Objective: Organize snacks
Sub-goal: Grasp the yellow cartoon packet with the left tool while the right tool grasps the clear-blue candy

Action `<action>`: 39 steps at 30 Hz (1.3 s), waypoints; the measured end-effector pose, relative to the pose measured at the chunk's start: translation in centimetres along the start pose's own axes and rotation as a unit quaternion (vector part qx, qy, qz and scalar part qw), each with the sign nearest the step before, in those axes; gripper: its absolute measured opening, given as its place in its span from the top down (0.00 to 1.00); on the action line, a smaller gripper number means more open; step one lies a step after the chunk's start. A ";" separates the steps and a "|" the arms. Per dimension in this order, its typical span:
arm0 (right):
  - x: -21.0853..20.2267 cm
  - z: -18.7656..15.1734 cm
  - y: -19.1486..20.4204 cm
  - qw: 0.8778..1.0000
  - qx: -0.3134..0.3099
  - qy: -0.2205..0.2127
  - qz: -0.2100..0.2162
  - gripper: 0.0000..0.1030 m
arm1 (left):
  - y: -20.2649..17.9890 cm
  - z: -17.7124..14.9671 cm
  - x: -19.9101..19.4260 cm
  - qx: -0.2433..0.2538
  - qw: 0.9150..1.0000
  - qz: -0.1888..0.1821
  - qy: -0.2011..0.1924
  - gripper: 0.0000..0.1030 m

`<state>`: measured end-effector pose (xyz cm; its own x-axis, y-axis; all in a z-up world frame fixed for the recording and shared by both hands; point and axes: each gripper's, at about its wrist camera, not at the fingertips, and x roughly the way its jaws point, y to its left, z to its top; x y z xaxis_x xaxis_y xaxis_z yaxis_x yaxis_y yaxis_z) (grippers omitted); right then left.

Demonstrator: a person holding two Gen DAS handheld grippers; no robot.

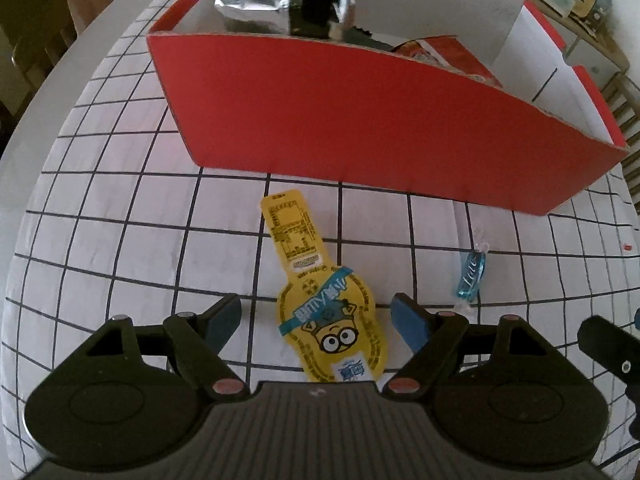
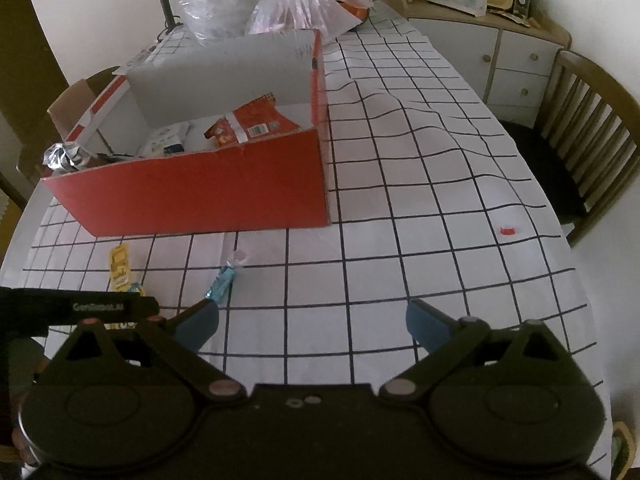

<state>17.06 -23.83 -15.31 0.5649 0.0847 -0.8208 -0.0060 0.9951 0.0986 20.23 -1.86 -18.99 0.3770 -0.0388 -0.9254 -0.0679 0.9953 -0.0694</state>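
Both grippers' fingers [image 1: 224,316] [image 2: 424,324] spread, downward-angled.

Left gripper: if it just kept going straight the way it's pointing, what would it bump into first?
Most likely the yellow pouch lying flat on the tablecloth. The left gripper points steeply down with open jaws straddling the pouch's wide end. Depth is hard to judge, but nothing shows in between.

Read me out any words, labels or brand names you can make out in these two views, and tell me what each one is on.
"GenRobot.AI", roughly; it is blurred: on the black left gripper body.
Yellow pouch: cartoon face, Chinese characters and fine print, upside down, too small to read.
Blue candy wrapper: script lettering, unreadable.
Orange packet in the red box: barcode label, too blurred.
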 end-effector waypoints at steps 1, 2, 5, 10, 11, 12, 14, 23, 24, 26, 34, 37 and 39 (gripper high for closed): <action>0.2 0.1 0.2 1.000 -0.002 0.000 -0.001 0.04 | -0.2 -0.1 0.0 0.004 1.000 0.006 -0.003 0.22; 0.4 0.2 0.3 1.000 -0.003 0.000 -0.001 0.05 | -0.4 -0.2 -0.1 0.007 1.000 0.011 -0.005 0.23; 1.0 0.5 0.9 1.000 -0.006 0.002 -0.002 0.07 | -0.8 -0.4 -0.2 0.014 0.999 0.026 -0.013 0.30; 2.4 0.8 2.6 1.000 -0.025 0.010 -0.005 0.13 | -0.5 -1.1 -0.8 0.024 0.999 0.031 -0.027 0.48; 2.6 0.8 3.0 1.000 -0.028 0.012 -0.005 0.15 | -0.4 -1.3 -0.9 0.027 0.999 0.029 -0.030 0.48; 3.0 0.9 3.4 0.999 -0.033 0.013 -0.005 0.17 | -0.1 -1.4 -1.0 0.028 0.999 0.022 -0.031 0.49; 3.5 0.8 4.2 0.999 -0.043 0.016 -0.003 0.21 | 0.9 -1.4 -1.2 0.027 0.999 0.010 -0.034 0.49; 5.6 0.5 7.2 0.996 -0.085 0.025 -0.003 0.52 | 4.7 -1.8 -1.6 -0.009 0.999 -0.006 -0.033 0.50; 5.8 0.4 7.5 0.996 -0.089 0.025 -0.004 0.57 | 5.0 -2.0 -1.6 -0.010 0.999 -0.007 -0.033 0.50; 6.0 0.3 7.9 0.995 -0.098 0.025 -0.008 0.66 | 5.2 -1.9 -1.7 -0.013 0.999 -0.010 -0.032 0.50; 6.6 -0.1 8.6 0.994 -0.106 0.023 -0.004 0.88 | 5.6 -2.0 -1.7 -0.009 0.999 -0.026 -0.029 0.50; 6.5 -0.4 8.1 0.995 -0.100 0.018 0.002 0.89 | 5.6 -2.4 -2.3 -0.008 0.999 -0.031 -0.031 0.50; 6.3 -0.5 7.8 0.995 -0.095 0.015 0.004 0.90 | 5.6 -2.3 -2.5 -0.007 0.999 -0.035 -0.032 0.50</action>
<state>20.14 -15.52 -20.01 0.5390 0.0903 -0.8374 -0.1675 0.9859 -0.0015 16.73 3.61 -17.94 0.4403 -0.1022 -0.8920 -0.0516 0.9890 -0.1388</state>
